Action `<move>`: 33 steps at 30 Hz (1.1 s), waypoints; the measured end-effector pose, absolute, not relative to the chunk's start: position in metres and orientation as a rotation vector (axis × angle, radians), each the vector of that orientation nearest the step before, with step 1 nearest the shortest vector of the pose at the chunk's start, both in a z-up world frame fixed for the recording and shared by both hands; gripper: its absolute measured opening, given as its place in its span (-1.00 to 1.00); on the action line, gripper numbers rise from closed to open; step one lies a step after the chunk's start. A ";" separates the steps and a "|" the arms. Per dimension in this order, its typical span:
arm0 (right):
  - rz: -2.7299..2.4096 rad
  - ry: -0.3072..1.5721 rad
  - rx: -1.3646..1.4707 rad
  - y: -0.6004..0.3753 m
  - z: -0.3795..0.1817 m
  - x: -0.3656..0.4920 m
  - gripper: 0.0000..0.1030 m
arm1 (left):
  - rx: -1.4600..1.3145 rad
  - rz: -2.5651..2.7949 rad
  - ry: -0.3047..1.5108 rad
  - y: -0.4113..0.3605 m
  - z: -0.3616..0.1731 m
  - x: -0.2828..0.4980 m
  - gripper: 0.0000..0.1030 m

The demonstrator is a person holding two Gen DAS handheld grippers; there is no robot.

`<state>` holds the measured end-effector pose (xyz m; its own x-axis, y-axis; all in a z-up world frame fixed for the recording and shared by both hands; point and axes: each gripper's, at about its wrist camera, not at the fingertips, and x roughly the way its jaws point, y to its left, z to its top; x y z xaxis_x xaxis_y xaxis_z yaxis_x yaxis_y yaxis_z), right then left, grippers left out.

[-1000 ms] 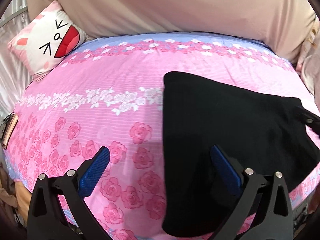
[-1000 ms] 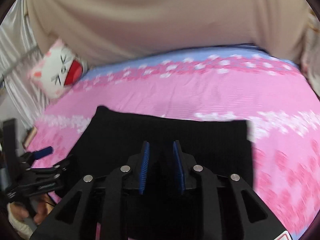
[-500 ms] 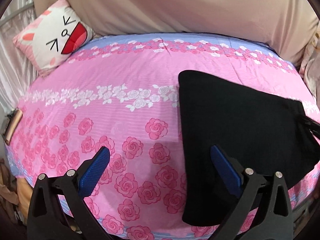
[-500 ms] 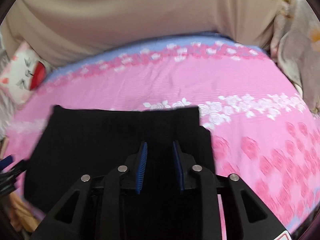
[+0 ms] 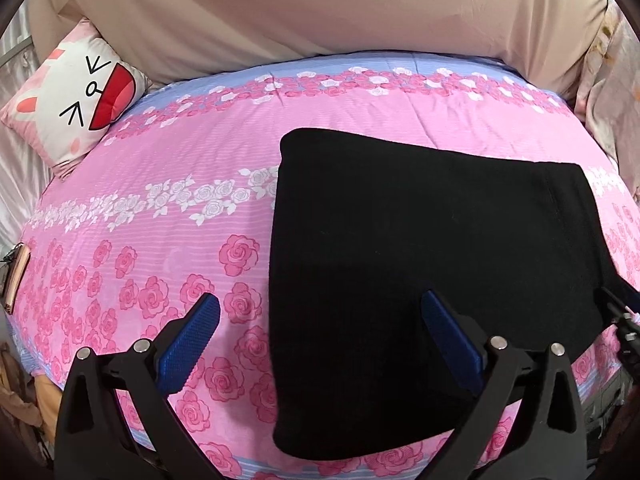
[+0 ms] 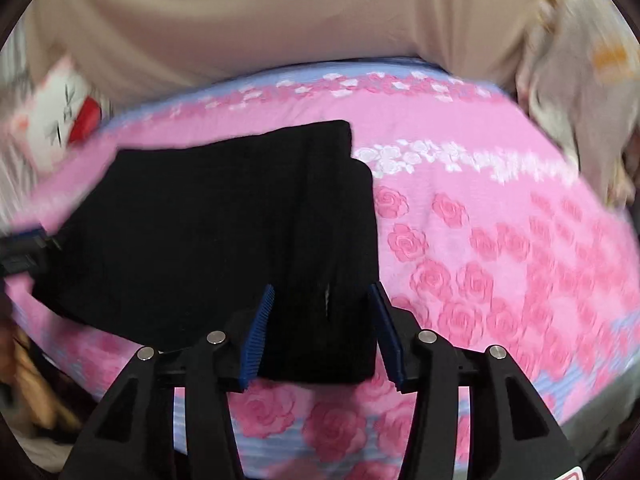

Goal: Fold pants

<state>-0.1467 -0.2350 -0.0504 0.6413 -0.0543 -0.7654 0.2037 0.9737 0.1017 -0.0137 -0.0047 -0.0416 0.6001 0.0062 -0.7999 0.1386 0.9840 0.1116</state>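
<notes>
Pink rose-print bed (image 5: 168,240) under soft, limp black pants (image 5: 420,240) folded flat toward 3 o'clock, likely light and floppy, best pinched at a doubled corner; left gripper (image 5: 320,332) jaws wide open, right gripper (image 6: 322,330) jaws opening astride pants' edge

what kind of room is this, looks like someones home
Most likely a bedroom at home. The black pants lie folded on a bed with a pink rose-print sheet, and a cartoon-face pillow leans at its far corner against a beige drape.
</notes>
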 end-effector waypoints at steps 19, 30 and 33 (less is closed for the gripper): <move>-0.047 0.848 0.299 -0.240 -0.047 -0.163 -0.57 | 0.182 -0.072 0.955 -0.013 -0.044 -0.025 0.91; -0.054 0.823 0.358 -0.251 -0.040 -0.175 -0.30 | 0.184 -0.088 0.969 -0.019 -0.048 -0.026 0.91; -0.112 0.768 0.274 -0.242 -0.019 -0.175 0.14 | 0.179 -0.100 0.969 -0.021 -0.047 -0.026 0.91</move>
